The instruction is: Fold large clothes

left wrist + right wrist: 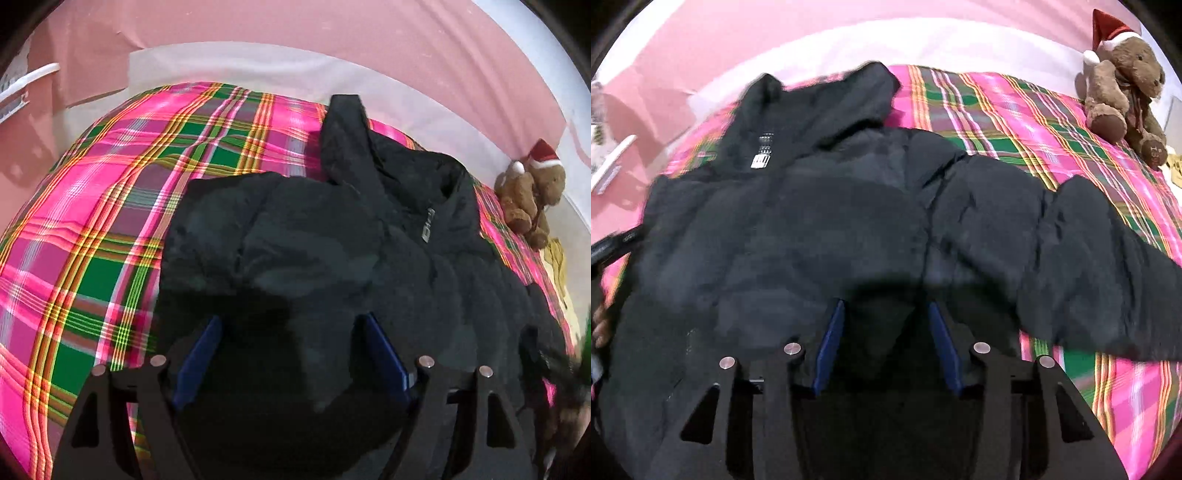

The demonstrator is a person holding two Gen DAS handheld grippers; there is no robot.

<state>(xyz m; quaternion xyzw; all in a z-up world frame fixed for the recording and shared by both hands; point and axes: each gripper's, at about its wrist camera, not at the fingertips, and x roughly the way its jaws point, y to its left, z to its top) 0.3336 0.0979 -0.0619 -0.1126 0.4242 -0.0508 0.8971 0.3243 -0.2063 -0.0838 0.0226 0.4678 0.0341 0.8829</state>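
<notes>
A large black puffer jacket (332,240) lies on a bed with a pink, green and yellow plaid cover (92,221). Its hood (343,122) points to the far wall. My left gripper (290,325) is open, blue pads apart, just above the jacket's left side, where a sleeve lies folded over the body. In the right wrist view the jacket (812,221) fills the middle; its right sleeve (1089,258) stretches out to the right over the cover (1015,110). My right gripper (886,306) is open just above the jacket's lower body.
A brown teddy bear (532,192) with a red Santa hat sits at the bed's far right corner, also in the right wrist view (1123,88). Pink walls and a white sheet edge (240,70) border the bed. A hand (600,325) shows at the left edge.
</notes>
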